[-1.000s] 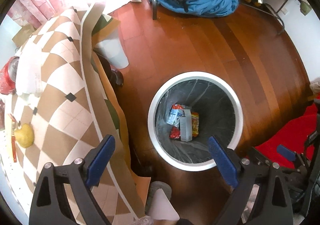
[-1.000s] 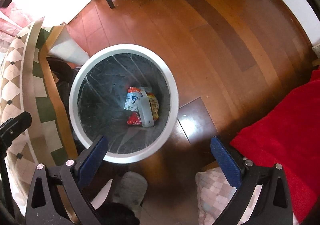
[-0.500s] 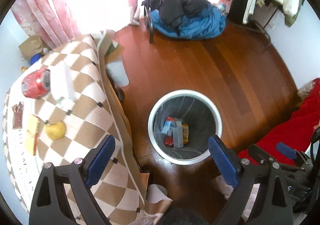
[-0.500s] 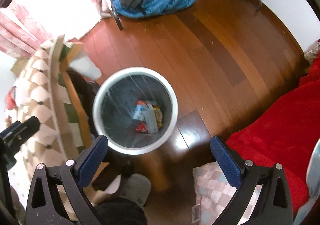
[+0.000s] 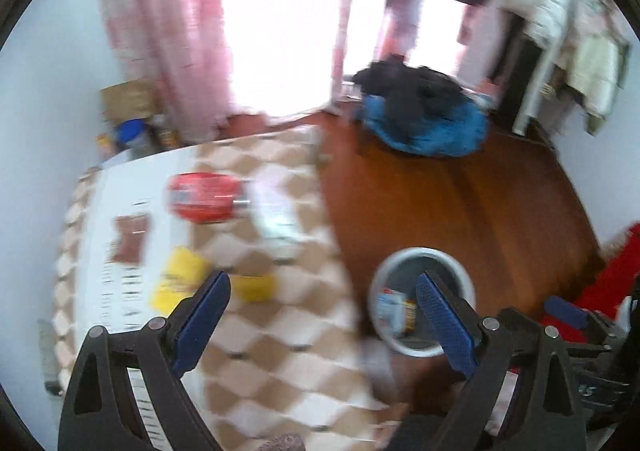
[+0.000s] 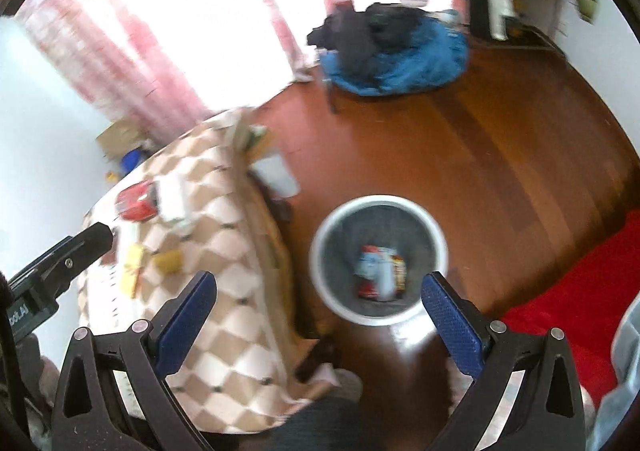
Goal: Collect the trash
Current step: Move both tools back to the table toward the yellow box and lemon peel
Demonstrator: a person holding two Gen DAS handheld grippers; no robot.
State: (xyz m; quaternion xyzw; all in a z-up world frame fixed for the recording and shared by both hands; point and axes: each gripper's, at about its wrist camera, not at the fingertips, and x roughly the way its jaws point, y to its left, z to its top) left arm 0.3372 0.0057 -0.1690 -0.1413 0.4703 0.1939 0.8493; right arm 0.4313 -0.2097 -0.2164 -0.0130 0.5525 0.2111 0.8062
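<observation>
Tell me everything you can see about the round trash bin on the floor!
The trash bin is round, with a pale rim and a dark liner that looks like a plastic bag. It stands upright and open on the brown wooden floor, beside the table with the checkered cloth. At the bottom lie a few wrappers, red, white-blue and yellowish; blur hides their print. Neither gripper touches it.

Window (image 5: 288,11) blown out w/ glare; both views motion-blurred, fisheye-warped.
</observation>
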